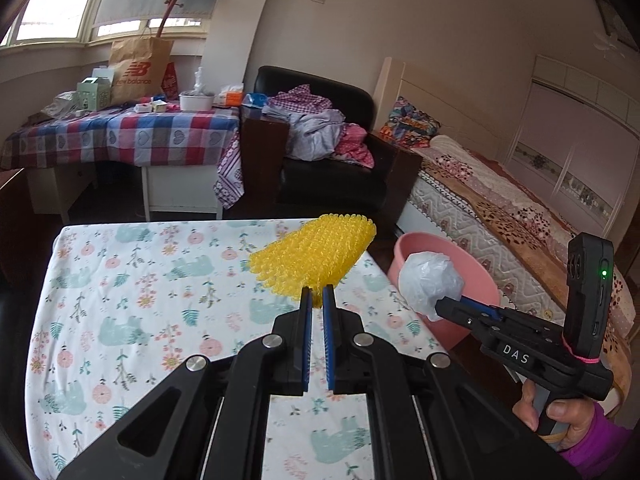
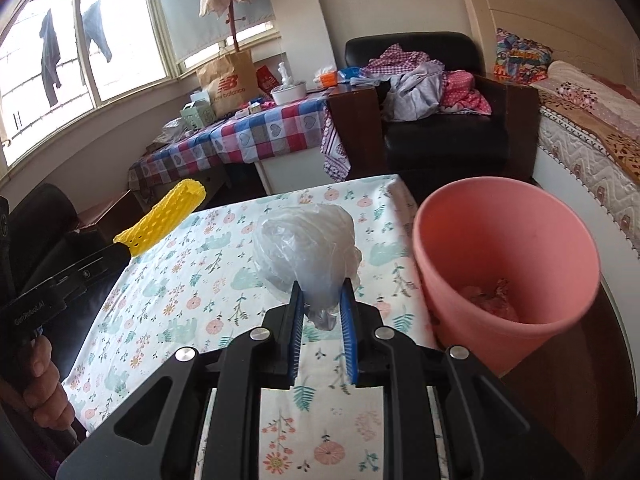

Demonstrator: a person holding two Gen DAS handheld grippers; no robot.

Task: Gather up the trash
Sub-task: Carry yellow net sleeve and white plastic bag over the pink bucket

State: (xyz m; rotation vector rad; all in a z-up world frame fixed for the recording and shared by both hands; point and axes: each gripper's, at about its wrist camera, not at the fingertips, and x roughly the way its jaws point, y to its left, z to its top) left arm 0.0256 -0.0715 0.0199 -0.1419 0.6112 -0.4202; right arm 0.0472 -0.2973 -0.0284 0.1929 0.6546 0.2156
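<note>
Pinching a yellow foam net (image 1: pixel 316 254) beside the pink bin (image 2: pixel 506 256), the left gripper (image 1: pixel 317 298) flanks the right gripper (image 2: pixel 322 294), clamped on a crumpled plastic bag (image 2: pixel 306 250).

One yellow foam net (image 1: pixel 316 258), one plastic bag (image 2: pixel 306 250), one pink bin (image 2: pixel 506 256).

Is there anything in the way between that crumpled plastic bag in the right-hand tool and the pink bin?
Nothing. In the right wrist view, only a strip of the flowered tablecloth separates the plastic bag from the pink bin.
</note>
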